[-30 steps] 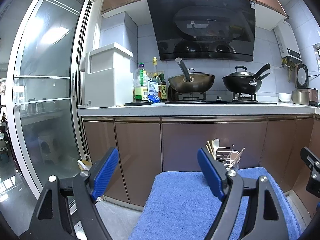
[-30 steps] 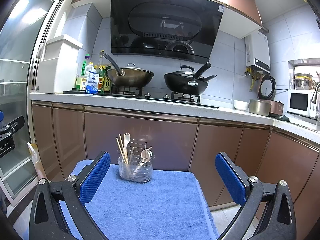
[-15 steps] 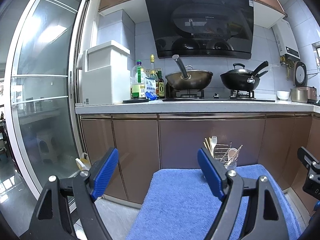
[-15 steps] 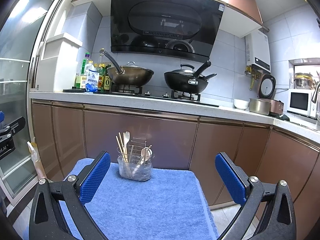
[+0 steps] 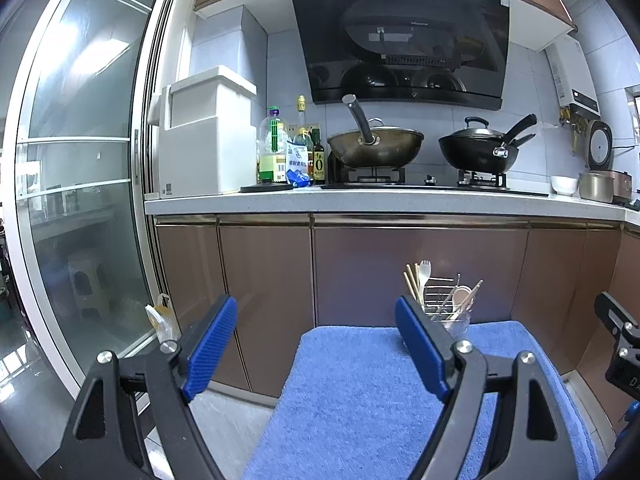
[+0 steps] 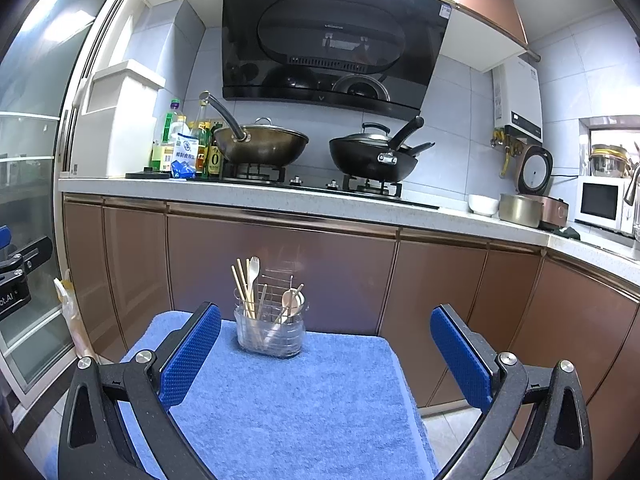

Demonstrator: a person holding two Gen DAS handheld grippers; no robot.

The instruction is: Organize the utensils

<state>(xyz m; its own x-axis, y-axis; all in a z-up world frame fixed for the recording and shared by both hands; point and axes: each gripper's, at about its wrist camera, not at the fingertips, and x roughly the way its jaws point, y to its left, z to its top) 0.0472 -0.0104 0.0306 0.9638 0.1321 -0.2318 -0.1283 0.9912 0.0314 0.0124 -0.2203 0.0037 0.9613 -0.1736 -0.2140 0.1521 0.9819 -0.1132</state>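
A clear utensil holder [image 6: 269, 332] with a wire rack stands at the far edge of a blue towel [image 6: 288, 408]. Chopsticks, a pale spork [image 6: 253, 270] and a wooden spoon [image 6: 289, 303] stick up out of it. My right gripper [image 6: 326, 354] is open and empty, held back from the holder with the holder seen between its fingers. My left gripper [image 5: 316, 344] is also open and empty, off to the left; the holder [image 5: 452, 312] shows just behind its right finger [image 5: 420, 348]. The right gripper's body [image 5: 620, 344] appears at the right edge of the left wrist view.
Brown cabinet doors [image 6: 280, 272] rise close behind the towel, under a white counter [image 6: 320, 200]. On it stand two woks [image 6: 260, 146], bottles [image 6: 176, 152], a white box [image 5: 208, 140], a bowl and a rice cooker pot [image 6: 520, 208]. A glass sliding door [image 5: 80, 200] is at left.
The left wrist view has drifted slightly, so the counter sits a little lower and the holder a little further left. Both grippers stay open; the right view is nearly unchanged.
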